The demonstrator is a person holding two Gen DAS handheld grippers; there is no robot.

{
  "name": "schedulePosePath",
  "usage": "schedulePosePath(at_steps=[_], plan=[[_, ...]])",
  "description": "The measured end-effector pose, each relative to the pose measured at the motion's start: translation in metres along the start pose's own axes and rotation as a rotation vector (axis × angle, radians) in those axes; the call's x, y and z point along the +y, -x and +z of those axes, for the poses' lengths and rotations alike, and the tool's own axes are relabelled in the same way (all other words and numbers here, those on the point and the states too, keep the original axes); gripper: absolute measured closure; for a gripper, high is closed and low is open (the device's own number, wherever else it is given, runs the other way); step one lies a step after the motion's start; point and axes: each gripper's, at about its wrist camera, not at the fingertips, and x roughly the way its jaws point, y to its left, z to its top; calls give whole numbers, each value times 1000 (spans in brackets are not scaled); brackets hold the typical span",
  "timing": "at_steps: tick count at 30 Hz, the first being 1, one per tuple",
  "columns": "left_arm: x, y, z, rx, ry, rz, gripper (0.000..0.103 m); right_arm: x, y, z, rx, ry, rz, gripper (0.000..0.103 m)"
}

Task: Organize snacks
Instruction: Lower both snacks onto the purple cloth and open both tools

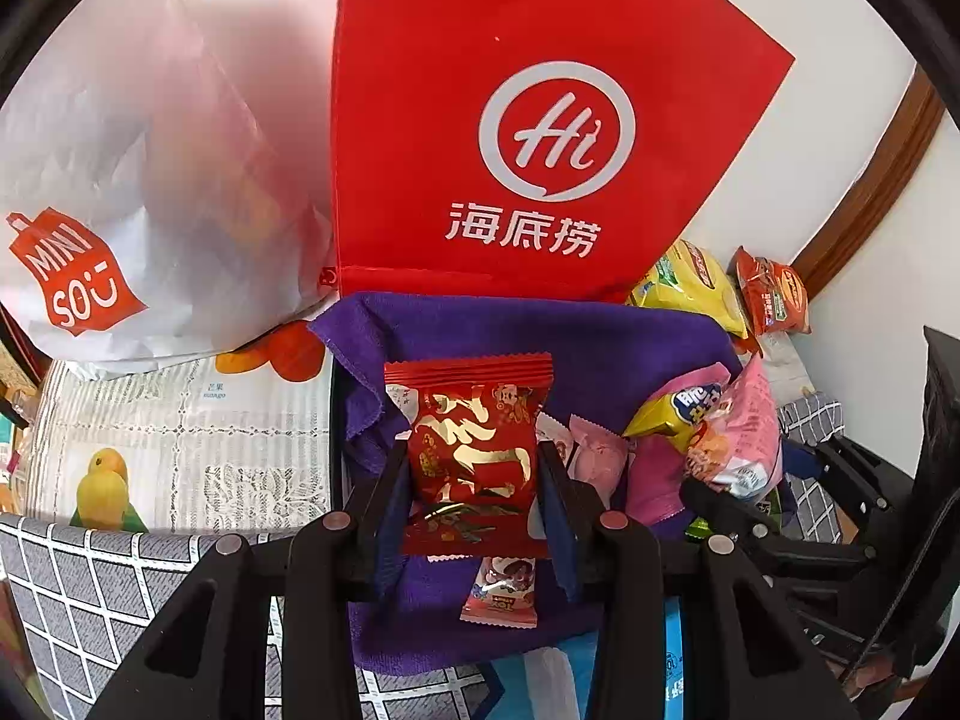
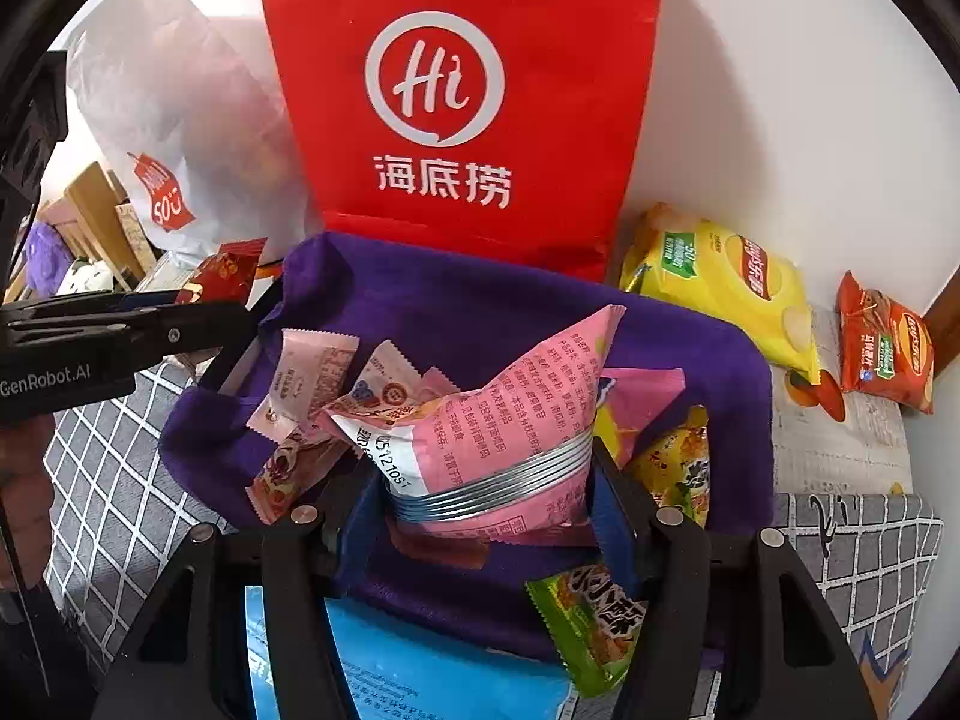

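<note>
Holding snacks over the purple cloth [image 1: 540, 330]: left gripper [image 1: 474, 474] clamped the red packet [image 1: 474, 450] at its sides, right gripper [image 2: 486, 492] pinched the pink packet [image 2: 492, 438] near its bottom seam. Both looked light, puffy, crinkly and slippery; seams grip best. Red bag [image 1: 528, 120] read "Hi", white bag [image 1: 120, 180] "MINISO".

Glossy foil red packet [image 1: 474, 456], fuzzy purple cloth [image 2: 480, 312]

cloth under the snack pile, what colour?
Purple cloth, plain with no pattern; clearest in the right wrist view.
</note>
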Motion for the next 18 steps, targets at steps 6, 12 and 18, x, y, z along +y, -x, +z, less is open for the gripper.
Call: schedulePosePath(at_steps=[6,12,18], plan=[[-4,-7,-2,15,-10,-7,65,-7,1,1,-7,-22,-5,41],[-8,-16,-4,30,-13,-27,65,-5,-3,2,7,-20,-7,34],[-12,-24,-6,47,-21,-45,65,-5,-2,4,1,-25,4,25]])
